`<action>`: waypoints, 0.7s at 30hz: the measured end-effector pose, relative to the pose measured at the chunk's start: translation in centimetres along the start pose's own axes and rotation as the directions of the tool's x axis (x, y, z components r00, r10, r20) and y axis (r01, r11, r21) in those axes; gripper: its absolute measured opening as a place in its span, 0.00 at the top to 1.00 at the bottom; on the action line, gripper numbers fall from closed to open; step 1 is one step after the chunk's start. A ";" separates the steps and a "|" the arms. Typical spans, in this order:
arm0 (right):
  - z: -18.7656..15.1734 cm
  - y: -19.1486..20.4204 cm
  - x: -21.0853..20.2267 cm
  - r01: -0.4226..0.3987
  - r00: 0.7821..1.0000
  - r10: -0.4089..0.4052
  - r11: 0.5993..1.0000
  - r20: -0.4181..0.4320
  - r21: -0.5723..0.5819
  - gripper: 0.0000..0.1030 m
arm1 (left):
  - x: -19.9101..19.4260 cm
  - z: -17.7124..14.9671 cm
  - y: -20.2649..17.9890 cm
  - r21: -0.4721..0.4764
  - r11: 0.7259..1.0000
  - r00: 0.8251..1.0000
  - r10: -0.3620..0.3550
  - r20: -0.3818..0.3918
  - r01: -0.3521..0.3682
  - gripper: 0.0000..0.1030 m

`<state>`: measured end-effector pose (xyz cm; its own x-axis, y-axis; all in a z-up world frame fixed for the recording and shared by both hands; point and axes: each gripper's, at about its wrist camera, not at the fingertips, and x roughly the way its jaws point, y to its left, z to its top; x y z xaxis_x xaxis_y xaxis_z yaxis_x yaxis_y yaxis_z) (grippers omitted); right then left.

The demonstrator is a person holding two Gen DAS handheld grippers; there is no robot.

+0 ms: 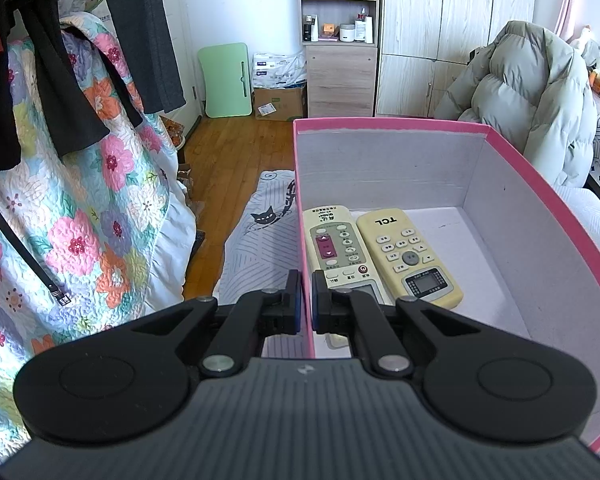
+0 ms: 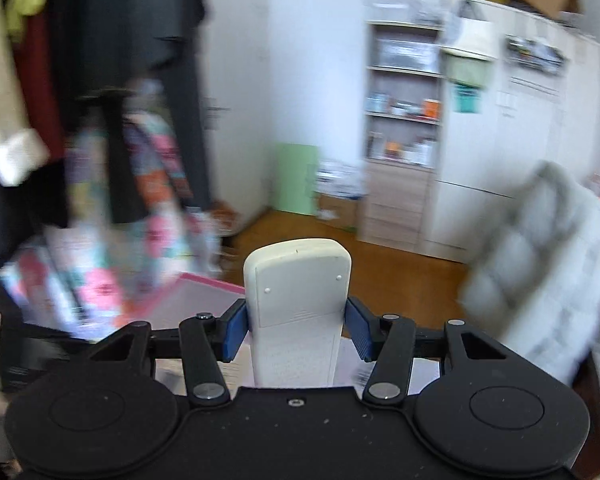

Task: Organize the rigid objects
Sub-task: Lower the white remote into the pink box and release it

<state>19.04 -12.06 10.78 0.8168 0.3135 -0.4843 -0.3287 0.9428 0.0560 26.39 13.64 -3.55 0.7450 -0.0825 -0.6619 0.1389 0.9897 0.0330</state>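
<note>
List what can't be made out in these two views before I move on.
- Left wrist view: the near ends of both remotes in the pink box are hidden behind the left gripper.
- Right wrist view: the white remote in the right gripper shows only its back; buttons face away.
- Right wrist view: motion blur smears the room.
- Shelf items: too small to read.

- The box [image 1: 540,216] looks like cardboard: matt pink outside, dull grey-white paper inside, faintly scuffed.
- The two remotes [image 1: 384,256] inside it are yellowed, smooth plastic with rubbery-looking buttons.
- The remote [image 2: 296,304] in the right wrist view is cream plastic, smooth, slightly soiled.
- The quilt [image 1: 80,220] is stitched, puckered cloth.
- The floor [image 1: 236,148] is glossy wood.
- The jacket [image 1: 528,92] is puffy, faintly shiny fabric.
</note>
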 end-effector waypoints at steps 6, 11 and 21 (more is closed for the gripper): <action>-1.8 3.1 7.1 -0.185 0.969 0.200 0.976 -0.142 0.111 0.44 | -0.1 -0.1 0.0 0.004 1.000 1.000 0.003 0.010 -0.003 0.96; -4.7 3.6 12.9 -0.207 0.934 0.271 0.942 -0.235 0.265 0.44 | 0.0 -0.1 0.0 -0.005 1.000 1.000 0.004 0.010 -0.004 0.96; -8.7 3.4 12.1 -0.192 0.893 0.296 0.932 -0.339 0.306 0.46 | -0.1 -0.2 0.3 -0.024 1.000 1.000 -0.014 0.016 0.015 0.96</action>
<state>23.73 -6.07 -2.50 0.4716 0.5202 -0.7120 -0.3182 0.8535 0.4127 26.26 14.01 -3.63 0.7531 -0.0984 -0.6505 0.1340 0.9910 0.0052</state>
